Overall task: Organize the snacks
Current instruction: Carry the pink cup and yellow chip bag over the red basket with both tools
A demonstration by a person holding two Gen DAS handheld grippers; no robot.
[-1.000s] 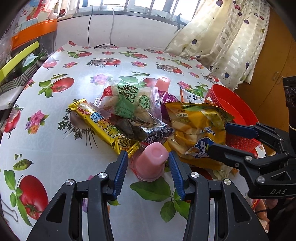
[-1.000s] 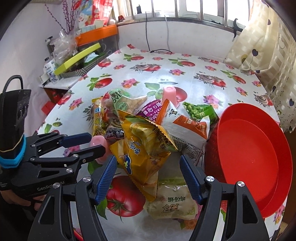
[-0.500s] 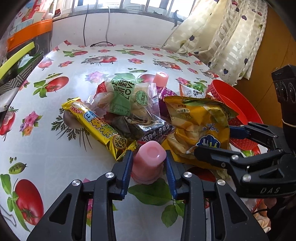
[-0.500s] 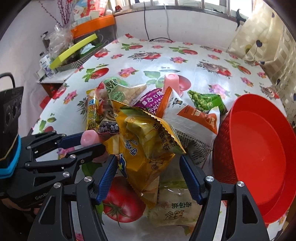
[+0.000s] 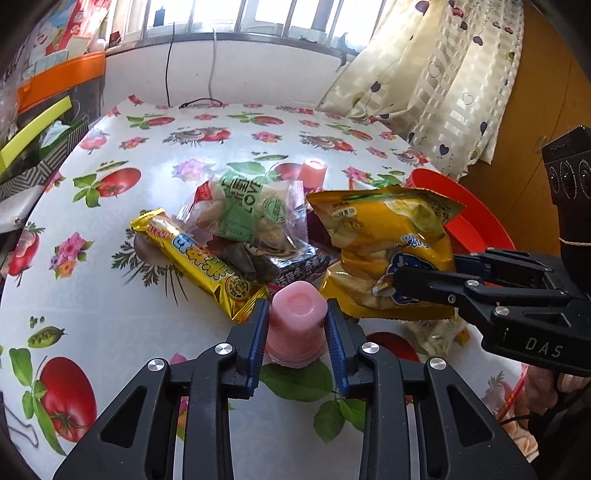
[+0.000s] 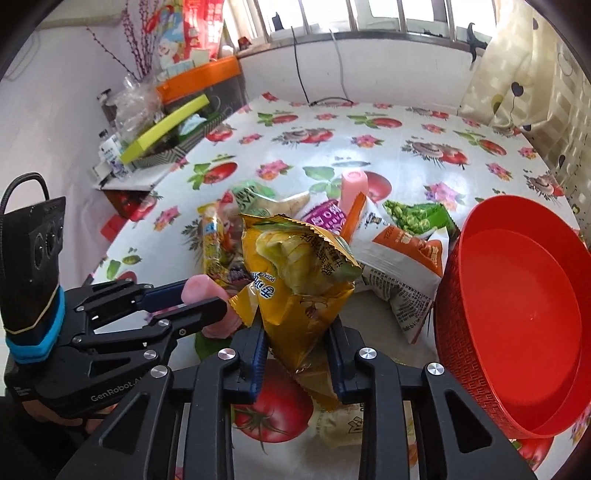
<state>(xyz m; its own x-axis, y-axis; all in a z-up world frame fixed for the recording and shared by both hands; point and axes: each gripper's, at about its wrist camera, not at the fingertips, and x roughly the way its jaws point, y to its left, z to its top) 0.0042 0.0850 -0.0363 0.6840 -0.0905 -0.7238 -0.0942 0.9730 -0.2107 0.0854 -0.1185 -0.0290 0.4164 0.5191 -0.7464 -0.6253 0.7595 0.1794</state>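
Both clamped | L gripper (image 5: pixel 297 325): pink cup (image 5: pixel 297 314) | R gripper (image 6: pixel 297 343): yellow bag (image 6: pixel 295 280), base hidden

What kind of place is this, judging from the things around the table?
Most likely a room in a home. The table wears a glossy oilcloth printed with tomatoes and flowers, a cream curtain with heart shapes hangs beside a barred window, and household clutter fills an orange shelf.

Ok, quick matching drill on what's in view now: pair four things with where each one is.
1 pink jelly cup
2 yellow chip bag
3 red basket
4 long yellow bar

a lying on the table, ungripped
b between the left tongs
c in the right tongs
d beside the pile, holding no snacks

Pairs: 1-b, 2-c, 3-d, 4-a
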